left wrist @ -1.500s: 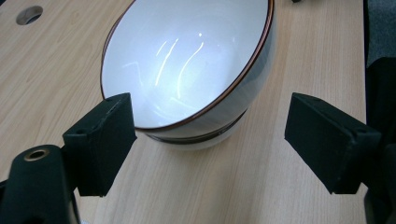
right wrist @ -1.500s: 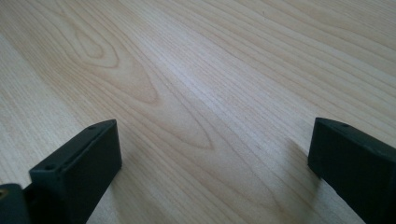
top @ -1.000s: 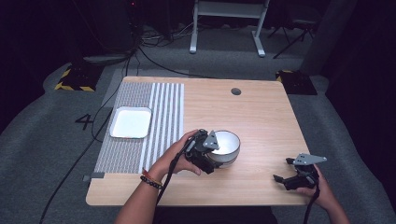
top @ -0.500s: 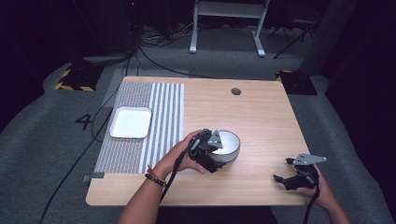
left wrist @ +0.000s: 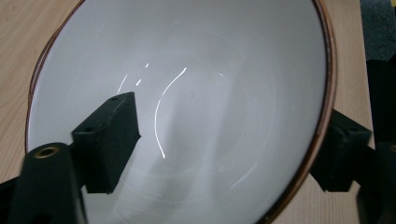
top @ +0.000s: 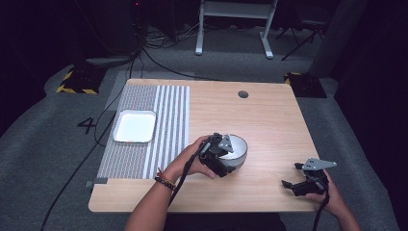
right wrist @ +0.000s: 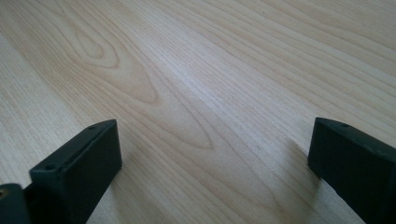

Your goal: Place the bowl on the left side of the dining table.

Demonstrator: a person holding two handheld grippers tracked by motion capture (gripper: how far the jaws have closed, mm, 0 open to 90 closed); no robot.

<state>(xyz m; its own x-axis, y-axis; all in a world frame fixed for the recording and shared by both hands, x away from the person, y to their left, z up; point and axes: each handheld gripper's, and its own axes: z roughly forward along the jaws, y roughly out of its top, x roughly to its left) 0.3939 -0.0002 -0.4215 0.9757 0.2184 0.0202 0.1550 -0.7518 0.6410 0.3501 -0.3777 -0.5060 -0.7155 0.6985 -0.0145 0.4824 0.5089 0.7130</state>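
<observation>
The left gripper [top: 226,155] has just been closing its jaws astride the white bowl's [top: 236,147] rim (one inside, one outside) mid-tabletop [top: 269,120], not yet pinching, while the right gripper [top: 296,180] rests wide open.

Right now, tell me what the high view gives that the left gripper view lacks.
High view: the white tray on the striped mat, and the right tongs, open, low over the table. Left gripper view: one jaw inside the bowl, one outside, the rim between them; they have just been closing. Both: the bowl and the left tongs.
</observation>
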